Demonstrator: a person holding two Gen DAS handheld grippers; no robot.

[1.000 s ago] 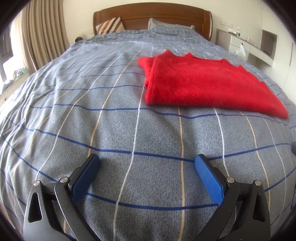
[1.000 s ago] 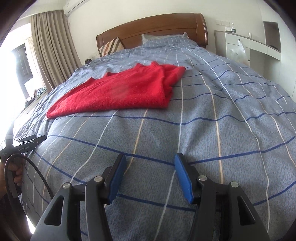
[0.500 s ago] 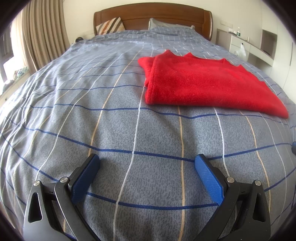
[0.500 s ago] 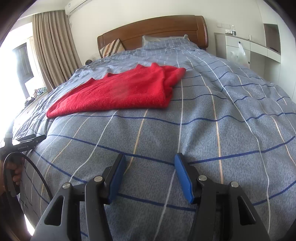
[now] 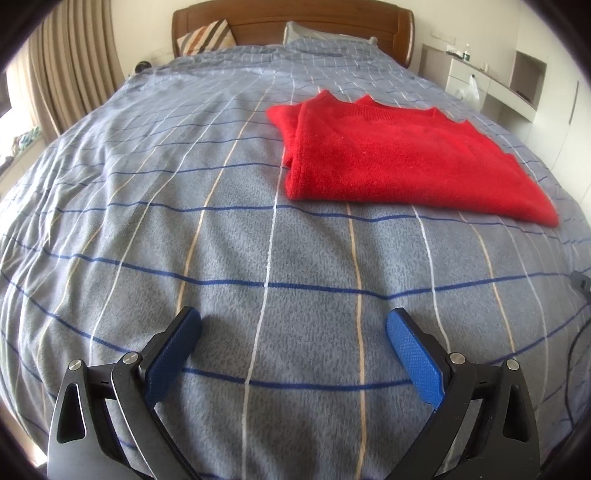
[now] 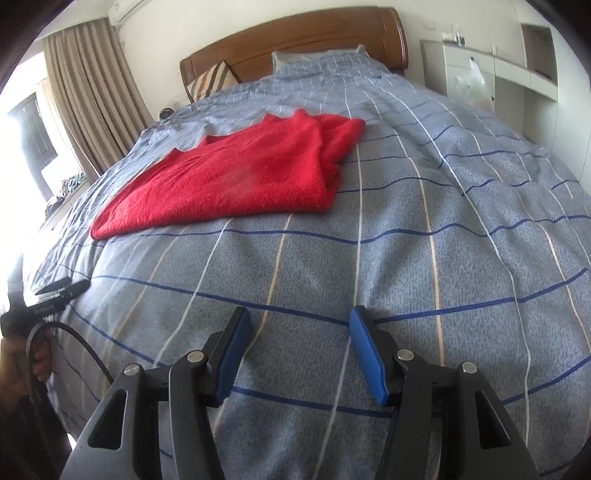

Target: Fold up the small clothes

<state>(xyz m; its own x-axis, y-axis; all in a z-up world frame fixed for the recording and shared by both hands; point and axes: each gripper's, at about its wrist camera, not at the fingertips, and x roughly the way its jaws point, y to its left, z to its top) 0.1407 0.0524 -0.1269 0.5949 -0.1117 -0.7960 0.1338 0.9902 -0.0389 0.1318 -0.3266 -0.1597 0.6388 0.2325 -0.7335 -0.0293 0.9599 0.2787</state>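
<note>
A red knitted sweater (image 5: 399, 158) lies folded on the grey checked bedspread, up and to the right in the left wrist view. In the right wrist view the same sweater (image 6: 243, 177) lies up and to the left. My left gripper (image 5: 293, 325) hovers over bare bedspread well short of the sweater, its blue pads wide apart and nothing between them. My right gripper (image 6: 299, 321) also hangs over bare bedspread short of the sweater; its jaws are opening, with nothing between them.
The bed (image 5: 184, 240) fills both views, with a wooden headboard (image 5: 291, 18) and pillows at the far end. Curtains (image 6: 92, 99) hang on the left. White cabinets (image 6: 517, 66) line the right wall. A person's hand holds the other gripper's handle (image 6: 40, 306) at the left edge.
The right gripper's pads have spread a little wider. Both views have tilted slightly; the sweater has not moved.
</note>
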